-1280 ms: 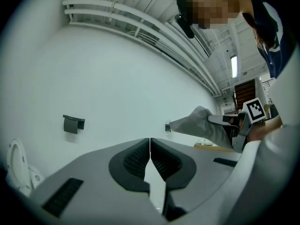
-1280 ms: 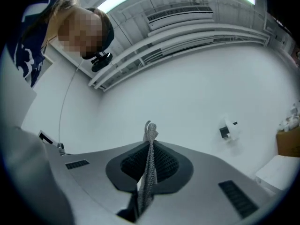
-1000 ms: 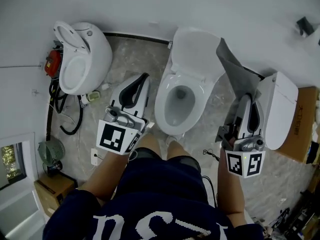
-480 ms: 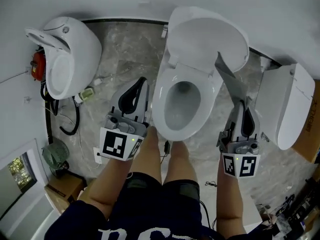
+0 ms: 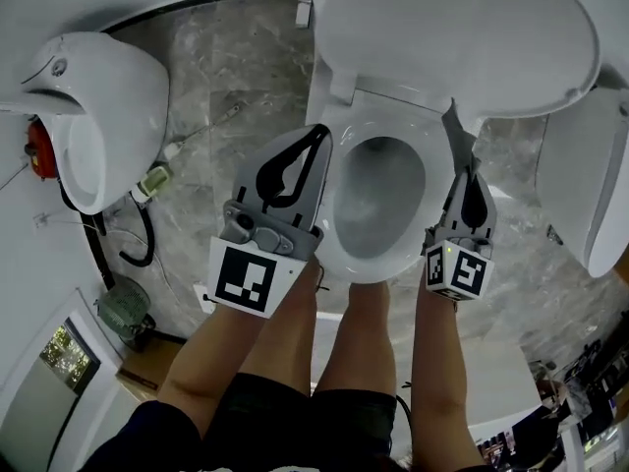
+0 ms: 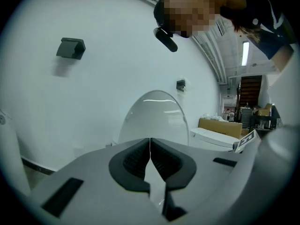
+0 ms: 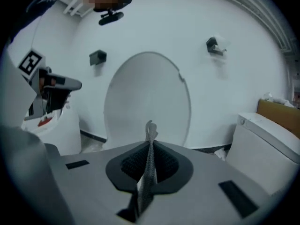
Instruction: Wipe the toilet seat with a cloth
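The white toilet stands in the middle of the head view with its lid (image 5: 462, 37) raised and its seat (image 5: 378, 266) down around the bowl. My left gripper (image 5: 316, 132) is shut and empty, over the seat's left edge. My right gripper (image 5: 461, 168) is over the seat's right edge, shut on a grey cloth (image 5: 457, 136) that sticks out past its tips. In the right gripper view the cloth (image 7: 150, 139) stands pinched between the black pads, with the lid (image 7: 145, 97) behind it. The left gripper (image 6: 150, 146) view shows its pads meeting with nothing between them, in front of the lid (image 6: 154, 118).
A second white toilet (image 5: 98, 116) stands at the left with a black hose (image 5: 138, 239) and a small fan (image 5: 123, 308) beside it. A third toilet (image 5: 590, 185) stands close on the right. The person's bare legs (image 5: 364, 342) are in front of the bowl.
The toilet has come closer and larger in the head view. Both grippers have moved forward from in front of the bowl to flank its seat. The cloth stays pinched in the right gripper.
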Demonstrator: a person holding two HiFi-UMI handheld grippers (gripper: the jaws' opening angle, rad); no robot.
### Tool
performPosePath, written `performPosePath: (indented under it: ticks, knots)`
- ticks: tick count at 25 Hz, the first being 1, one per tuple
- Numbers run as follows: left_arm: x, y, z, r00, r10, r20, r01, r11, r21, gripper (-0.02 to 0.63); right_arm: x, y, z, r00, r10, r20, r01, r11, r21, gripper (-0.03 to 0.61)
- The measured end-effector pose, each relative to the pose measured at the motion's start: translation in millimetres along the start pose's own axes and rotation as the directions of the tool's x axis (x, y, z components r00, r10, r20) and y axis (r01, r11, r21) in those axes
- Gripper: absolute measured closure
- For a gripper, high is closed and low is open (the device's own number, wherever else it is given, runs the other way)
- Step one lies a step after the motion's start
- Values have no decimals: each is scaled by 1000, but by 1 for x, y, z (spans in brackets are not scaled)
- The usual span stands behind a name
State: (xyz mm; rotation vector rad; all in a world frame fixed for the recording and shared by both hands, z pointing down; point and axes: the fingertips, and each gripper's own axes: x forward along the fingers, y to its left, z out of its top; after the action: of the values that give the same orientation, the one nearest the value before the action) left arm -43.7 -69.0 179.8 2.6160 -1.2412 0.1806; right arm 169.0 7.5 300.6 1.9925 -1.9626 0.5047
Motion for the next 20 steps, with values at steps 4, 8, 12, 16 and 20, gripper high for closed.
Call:
performPosePath:
  ticks: [4,8,12,16,20]
  knots:
    - [16,10,-49,999,-30,-43,29,1000,-11,592,38,5,-60,995,0,-101,0,1000,-1,554]
    - [23,18,-76,997,-39,-73,37,998,-41,592,58,10,-90,985,16,-174,-18,1000,-7,555]
    - [29,25,-87,995,-50,-92,46,998,-44,592,73,9,-99,980,9,-199,-10,1000,-4,555]
    - [34,29,-91,994,-48,-99,43,998,-53,592,88,5,-104,975,-4,-221,0,1000,-21,555]
    - [35,32,-91,993,-52,-106,46,997,-58,592,98,8,-107,969,-4,-249,-18,996,-83,555]
